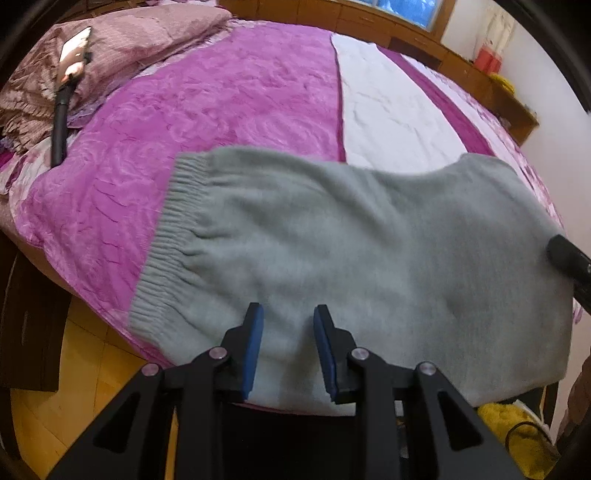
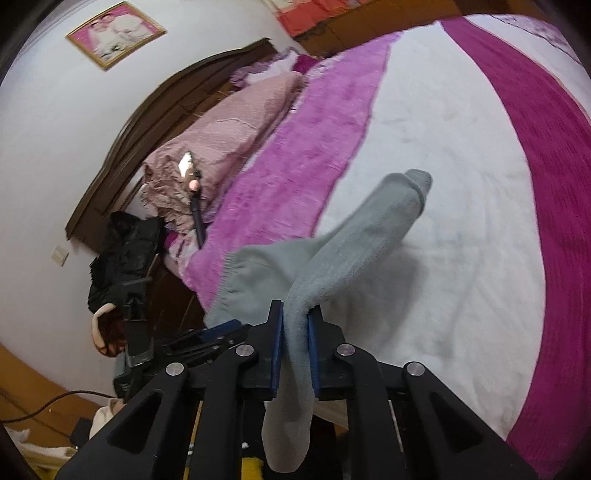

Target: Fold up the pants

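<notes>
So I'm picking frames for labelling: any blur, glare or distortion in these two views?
Left wrist view: strong fisheye bend, the grey pants smeared soft at their far edge, a blown-out window at the top. Right wrist view: same bend, the right tool sharp, the lifted pant leg and bed slightly motion-blurred.

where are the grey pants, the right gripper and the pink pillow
grey pants (image 1: 332,236): left wrist view, on the flat middle of the fabric
right gripper (image 2: 295,321): right wrist view, between its fingertips, shut on the pants
pink pillow (image 2: 236,125): right wrist view, on its top face
</notes>
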### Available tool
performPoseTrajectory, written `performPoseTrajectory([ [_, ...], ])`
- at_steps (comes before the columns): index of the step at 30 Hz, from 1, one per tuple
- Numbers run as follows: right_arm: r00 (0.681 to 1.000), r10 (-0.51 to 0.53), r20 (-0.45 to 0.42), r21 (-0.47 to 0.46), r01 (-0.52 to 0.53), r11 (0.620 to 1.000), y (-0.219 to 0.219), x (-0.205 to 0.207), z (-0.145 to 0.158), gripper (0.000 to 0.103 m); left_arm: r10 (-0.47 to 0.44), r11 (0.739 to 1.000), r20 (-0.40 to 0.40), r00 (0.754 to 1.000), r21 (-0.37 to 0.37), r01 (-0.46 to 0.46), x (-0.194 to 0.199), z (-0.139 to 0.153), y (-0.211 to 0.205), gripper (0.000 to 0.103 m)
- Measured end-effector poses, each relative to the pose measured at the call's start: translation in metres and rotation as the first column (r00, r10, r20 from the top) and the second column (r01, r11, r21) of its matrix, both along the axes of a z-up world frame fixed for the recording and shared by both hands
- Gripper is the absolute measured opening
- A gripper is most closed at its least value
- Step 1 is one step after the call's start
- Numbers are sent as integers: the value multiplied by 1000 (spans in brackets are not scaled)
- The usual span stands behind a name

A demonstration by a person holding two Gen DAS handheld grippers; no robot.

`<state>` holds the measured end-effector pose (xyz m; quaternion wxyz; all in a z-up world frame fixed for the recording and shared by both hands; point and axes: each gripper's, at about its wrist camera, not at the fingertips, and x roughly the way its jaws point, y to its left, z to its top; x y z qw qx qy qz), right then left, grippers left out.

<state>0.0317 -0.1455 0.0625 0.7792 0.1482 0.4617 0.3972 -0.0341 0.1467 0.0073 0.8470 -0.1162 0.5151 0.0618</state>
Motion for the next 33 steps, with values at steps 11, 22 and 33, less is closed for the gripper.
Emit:
performPoseTrajectory([
  [11,985,169,-16,88,-167,982,67,12,34,4,132,986,65,989,95,-138,8,35,67,29],
  [22,952,301,-54,116,-293,949,152,18,22,4,195,977,68,979,80,-200,12,20,113,29],
  [33,928,342,-147,-20,-348,937,232,26,-26,8,221,973,53,974,51,-224,5,8,137,29],
])
